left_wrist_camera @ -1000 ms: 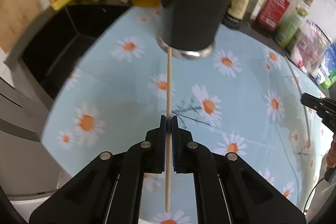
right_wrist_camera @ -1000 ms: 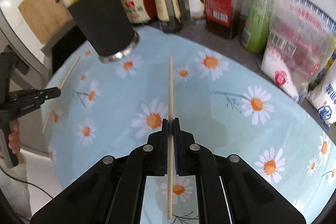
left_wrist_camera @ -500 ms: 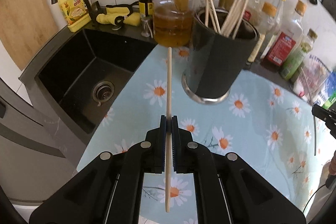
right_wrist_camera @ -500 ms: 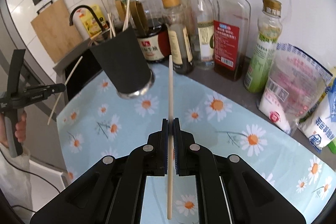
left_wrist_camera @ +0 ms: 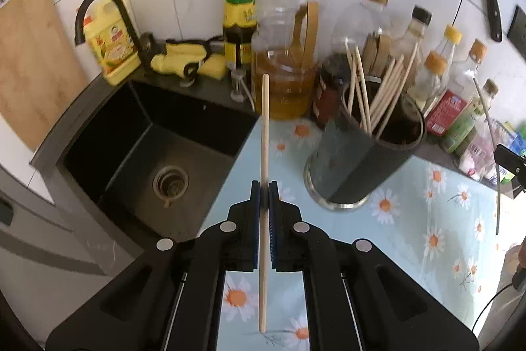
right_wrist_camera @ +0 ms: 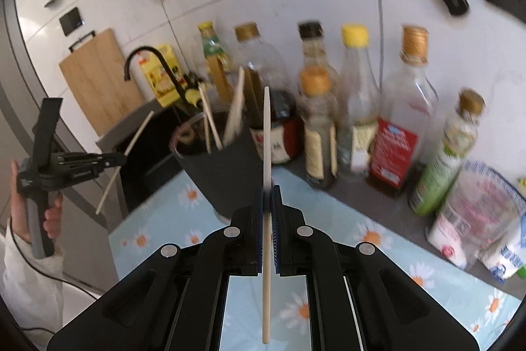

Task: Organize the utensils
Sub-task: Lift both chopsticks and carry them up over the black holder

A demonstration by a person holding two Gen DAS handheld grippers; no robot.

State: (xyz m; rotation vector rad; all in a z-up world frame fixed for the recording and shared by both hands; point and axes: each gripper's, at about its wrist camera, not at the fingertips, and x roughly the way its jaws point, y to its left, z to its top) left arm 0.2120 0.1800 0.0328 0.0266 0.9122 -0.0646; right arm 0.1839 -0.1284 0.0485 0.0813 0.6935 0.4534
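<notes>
My left gripper [left_wrist_camera: 264, 186] is shut on a wooden chopstick [left_wrist_camera: 264, 134] that runs forward between its jaws, raised above the counter left of the black utensil holder [left_wrist_camera: 358, 163]. The holder stands on the daisy mat and holds several chopsticks [left_wrist_camera: 378, 101]. My right gripper [right_wrist_camera: 270, 189] is shut on a second chopstick [right_wrist_camera: 267, 134], lifted in front of the same holder [right_wrist_camera: 220, 166]. In the right wrist view the left gripper [right_wrist_camera: 118, 158] shows at the left with its chopstick [right_wrist_camera: 126, 152] held at a slant. The right gripper's edge [left_wrist_camera: 509, 158] and its chopstick [left_wrist_camera: 491, 134] show at the far right of the left wrist view.
A black sink [left_wrist_camera: 154, 160] with a black tap [left_wrist_camera: 108, 18] lies left of the daisy mat [left_wrist_camera: 437, 219]. Oil and sauce bottles [right_wrist_camera: 401, 120] line the back wall behind the holder. Plastic bags [right_wrist_camera: 483, 219] sit at the right. A cutting board [right_wrist_camera: 98, 81] leans at the left.
Both grippers have risen and tilted up with their chopsticks still held. The holder now sits lower in both views, with its open top visible.
</notes>
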